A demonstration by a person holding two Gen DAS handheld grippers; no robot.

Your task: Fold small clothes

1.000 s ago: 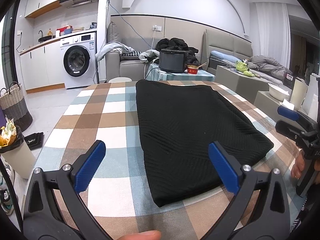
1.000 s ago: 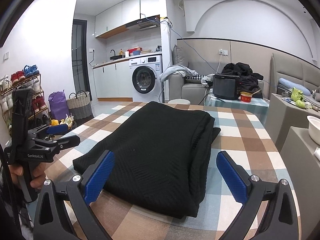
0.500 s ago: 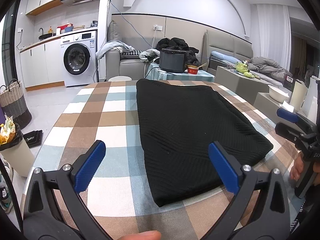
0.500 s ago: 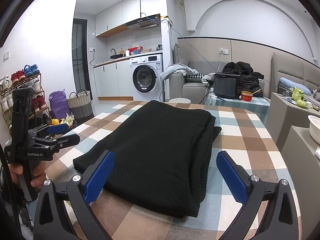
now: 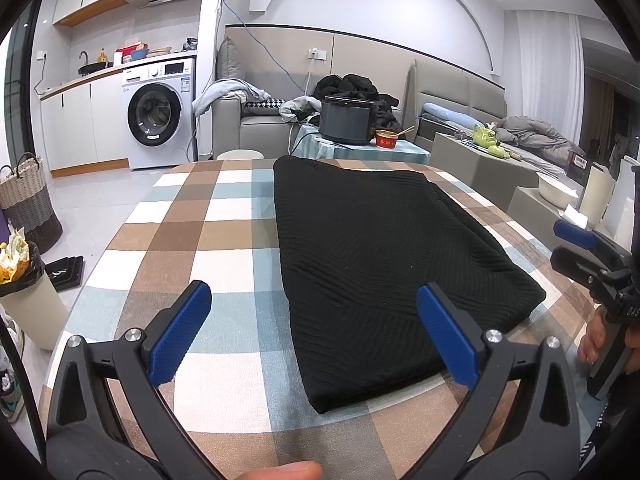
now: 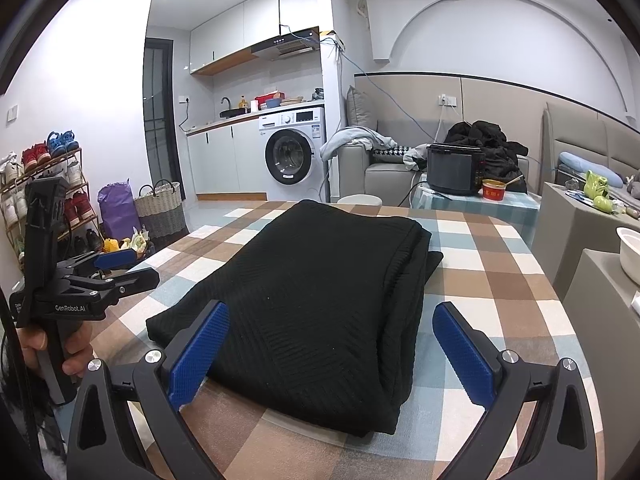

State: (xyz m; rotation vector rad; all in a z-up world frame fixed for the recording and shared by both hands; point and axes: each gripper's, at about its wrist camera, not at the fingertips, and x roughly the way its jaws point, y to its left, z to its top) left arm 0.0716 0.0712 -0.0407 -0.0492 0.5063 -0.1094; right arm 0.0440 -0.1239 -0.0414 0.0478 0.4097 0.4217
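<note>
Left wrist view: left gripper (image 5: 314,330) hovers above the garment's (image 5: 372,248) near edge, jaws spread, empty. Right gripper (image 6: 332,346) likewise. Garment's long axis runs away from both.

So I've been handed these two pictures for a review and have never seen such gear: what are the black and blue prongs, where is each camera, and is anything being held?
There is no robot here. A person holds a hand-held clamp tool in each hand, and each tool carries a wide-angle camera looking out along its two blue-padded fingers. One picture is from the left gripper, the other from the right gripper. Each view also catches the other tool at its edge, with the hand gripping its handle. On the checked tablecloth lies a black knitted garment, already folded into a long rectangle with layered edges along one side. Both grippers stand open just short of its near edge. Nothing is held.
</note>
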